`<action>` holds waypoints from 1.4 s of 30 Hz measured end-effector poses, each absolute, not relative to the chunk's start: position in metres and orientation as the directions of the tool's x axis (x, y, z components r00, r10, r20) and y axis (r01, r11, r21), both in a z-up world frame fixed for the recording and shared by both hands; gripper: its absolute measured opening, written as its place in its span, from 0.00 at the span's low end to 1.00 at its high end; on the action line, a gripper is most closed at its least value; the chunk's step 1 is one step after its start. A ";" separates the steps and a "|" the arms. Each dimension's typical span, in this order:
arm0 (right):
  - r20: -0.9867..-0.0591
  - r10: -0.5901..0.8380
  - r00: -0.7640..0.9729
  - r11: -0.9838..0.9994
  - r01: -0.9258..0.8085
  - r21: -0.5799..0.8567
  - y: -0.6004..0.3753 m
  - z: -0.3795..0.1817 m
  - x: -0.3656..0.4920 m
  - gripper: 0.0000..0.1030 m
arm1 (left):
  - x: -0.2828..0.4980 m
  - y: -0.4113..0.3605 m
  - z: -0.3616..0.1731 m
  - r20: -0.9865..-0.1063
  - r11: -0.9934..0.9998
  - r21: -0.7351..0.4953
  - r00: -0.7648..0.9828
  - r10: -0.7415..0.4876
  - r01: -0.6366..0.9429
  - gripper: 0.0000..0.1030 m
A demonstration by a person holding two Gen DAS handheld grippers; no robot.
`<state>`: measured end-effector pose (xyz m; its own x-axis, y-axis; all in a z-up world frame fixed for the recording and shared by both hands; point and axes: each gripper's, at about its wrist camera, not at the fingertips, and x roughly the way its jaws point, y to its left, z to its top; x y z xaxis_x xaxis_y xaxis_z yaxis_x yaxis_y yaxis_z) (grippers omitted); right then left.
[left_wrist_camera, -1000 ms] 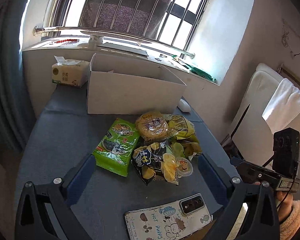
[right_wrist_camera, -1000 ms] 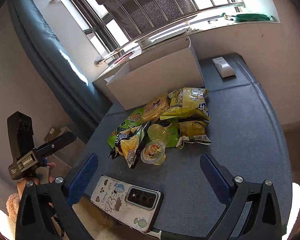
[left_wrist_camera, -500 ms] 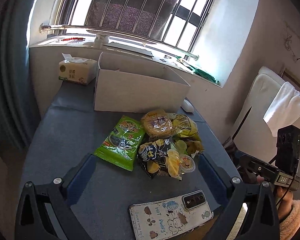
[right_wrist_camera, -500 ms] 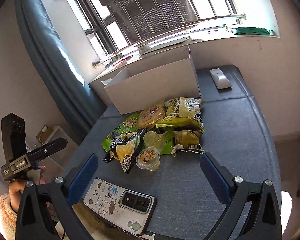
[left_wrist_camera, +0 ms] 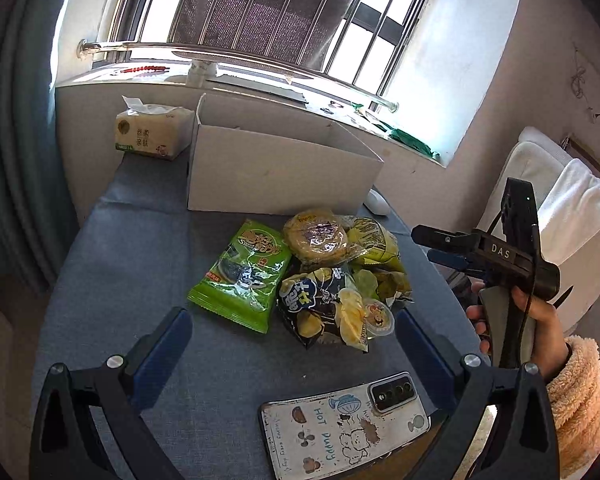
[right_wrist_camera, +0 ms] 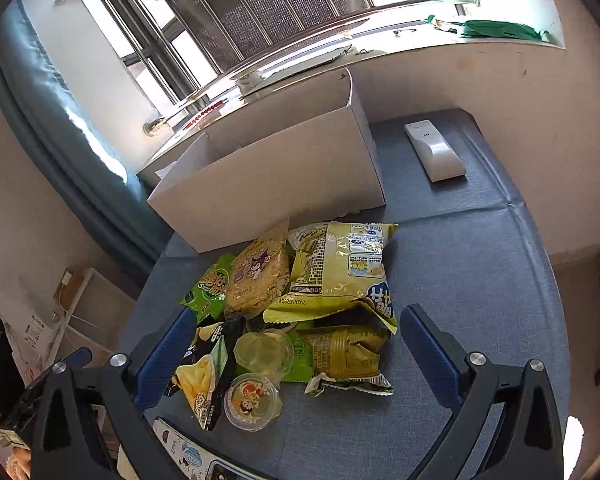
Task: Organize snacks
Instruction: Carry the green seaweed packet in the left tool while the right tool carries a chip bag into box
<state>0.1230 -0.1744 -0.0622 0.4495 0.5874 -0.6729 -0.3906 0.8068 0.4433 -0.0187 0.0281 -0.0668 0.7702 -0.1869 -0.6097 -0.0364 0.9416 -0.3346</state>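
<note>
On the blue-grey table [left_wrist_camera: 132, 248], a pile of snacks [left_wrist_camera: 320, 276] lies just in front of the open white box [left_wrist_camera: 276, 172], which stands at 12 o'clock from the pile. Green packet [left_wrist_camera: 242, 276] at the pile's 9 o'clock; round cake pack [left_wrist_camera: 315, 236] at its 12 o'clock; jelly cup [right_wrist_camera: 252, 402] at its near edge. Left gripper [left_wrist_camera: 292, 348]: fingers spread wide, holding nothing, over the table short of the pile. Right gripper [right_wrist_camera: 296, 348]: fingers apart, empty, flanking the near snacks. Phone [left_wrist_camera: 344, 420] at 6 o'clock; tissue pack [left_wrist_camera: 152, 134] at the box's 9 o'clock; white remote [right_wrist_camera: 434, 150] at its 3 o'clock.
</note>
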 end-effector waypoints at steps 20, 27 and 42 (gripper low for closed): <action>-0.771 0.517 0.371 0.854 -0.287 0.434 -0.172 -0.091 0.175 0.50 | 0.069 0.053 -0.104 -0.784 0.983 -0.166 0.614 -0.087 -0.073 1.00; -0.702 0.586 0.405 0.810 -0.318 0.492 -0.199 -0.061 0.138 0.50 | 0.146 0.032 -0.130 -0.874 0.996 -0.067 0.478 -0.087 0.059 1.00; -0.645 0.624 0.441 0.780 -0.310 0.543 -0.224 -0.054 0.072 0.50 | 0.160 0.037 -0.142 -0.875 0.996 -0.053 0.477 -0.082 0.074 0.60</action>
<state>0.0721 -0.2241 -0.0536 0.4413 0.6241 -0.6447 -0.3095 0.7803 0.5435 0.1599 0.0372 -0.1425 0.4771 -0.0817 -0.8750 0.0738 0.9959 -0.0527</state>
